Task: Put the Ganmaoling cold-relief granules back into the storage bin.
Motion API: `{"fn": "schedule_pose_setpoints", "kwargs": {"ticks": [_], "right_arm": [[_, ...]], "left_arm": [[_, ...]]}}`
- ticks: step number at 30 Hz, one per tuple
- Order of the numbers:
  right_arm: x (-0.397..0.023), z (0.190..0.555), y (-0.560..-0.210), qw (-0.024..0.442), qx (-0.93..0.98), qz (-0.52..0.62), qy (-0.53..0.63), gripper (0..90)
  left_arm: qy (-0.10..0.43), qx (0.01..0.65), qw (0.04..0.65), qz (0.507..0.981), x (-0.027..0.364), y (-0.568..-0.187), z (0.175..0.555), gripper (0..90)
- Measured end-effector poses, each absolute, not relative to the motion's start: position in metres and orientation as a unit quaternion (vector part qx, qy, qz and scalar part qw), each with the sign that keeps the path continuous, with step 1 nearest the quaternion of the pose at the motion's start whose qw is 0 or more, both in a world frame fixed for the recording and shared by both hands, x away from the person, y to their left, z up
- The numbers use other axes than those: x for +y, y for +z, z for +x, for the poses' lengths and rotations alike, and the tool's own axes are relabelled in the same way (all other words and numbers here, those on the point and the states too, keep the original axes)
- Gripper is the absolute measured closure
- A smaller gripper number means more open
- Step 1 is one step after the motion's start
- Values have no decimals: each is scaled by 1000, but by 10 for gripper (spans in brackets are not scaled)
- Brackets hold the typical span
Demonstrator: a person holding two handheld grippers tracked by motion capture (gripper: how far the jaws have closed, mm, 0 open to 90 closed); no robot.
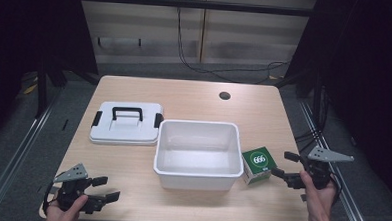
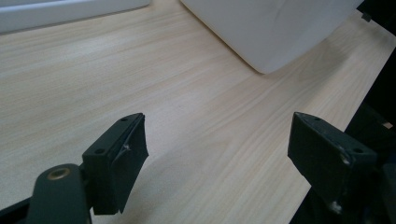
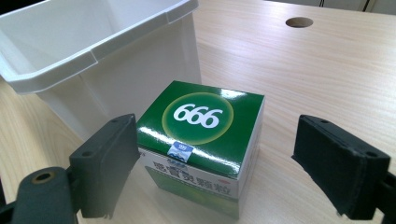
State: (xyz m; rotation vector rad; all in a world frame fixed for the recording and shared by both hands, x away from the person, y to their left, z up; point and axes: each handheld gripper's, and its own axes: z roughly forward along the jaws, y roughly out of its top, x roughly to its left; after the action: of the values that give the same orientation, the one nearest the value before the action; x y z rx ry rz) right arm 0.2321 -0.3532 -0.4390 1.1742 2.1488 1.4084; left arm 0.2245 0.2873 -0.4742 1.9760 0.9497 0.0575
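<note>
A green and white box marked 666 [image 1: 256, 165] [image 3: 203, 140] stands on the table just right of an empty white tub [image 1: 198, 153] [image 3: 93, 60]. My right gripper [image 1: 284, 164] [image 3: 224, 168] is open and faces the box from the right, its jaws apart with the box a little ahead of them. The tub's white lid with a black handle [image 1: 126, 122] lies to the tub's left. At the table's front left corner my left gripper [image 1: 105, 187] [image 2: 219, 158] is open over bare wood, with the tub's corner [image 2: 280, 32] ahead.
The wooden table [image 1: 184, 97] has a round cable hole [image 1: 224, 95] [image 3: 299, 22] at the back right. Dark curtains stand at both sides, and cables run on the floor behind the table.
</note>
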Motion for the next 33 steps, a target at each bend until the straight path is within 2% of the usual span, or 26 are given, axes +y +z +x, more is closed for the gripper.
{"fn": "schedule_pose_setpoints", "kwargs": {"ticks": [4,7,17,21,24,33], "right_arm": [[-351,232,-439,140,758,390,503,159],[-349,234,-437,146,755,389,507,132],[-345,233,-429,151,783,364,482,133],[-346,232,-422,136,788,347,489,171],[-345,235,-414,144,800,334,478,144],[-334,249,-397,111,835,299,448,176]], "left_arm": [[20,387,456,801,287,-475,225,198],[21,387,456,801,288,-475,226,198],[23,388,457,800,288,-474,224,198],[22,391,456,799,288,-475,224,198],[24,392,455,799,288,-475,225,198],[23,392,456,799,288,-475,225,198]]}}
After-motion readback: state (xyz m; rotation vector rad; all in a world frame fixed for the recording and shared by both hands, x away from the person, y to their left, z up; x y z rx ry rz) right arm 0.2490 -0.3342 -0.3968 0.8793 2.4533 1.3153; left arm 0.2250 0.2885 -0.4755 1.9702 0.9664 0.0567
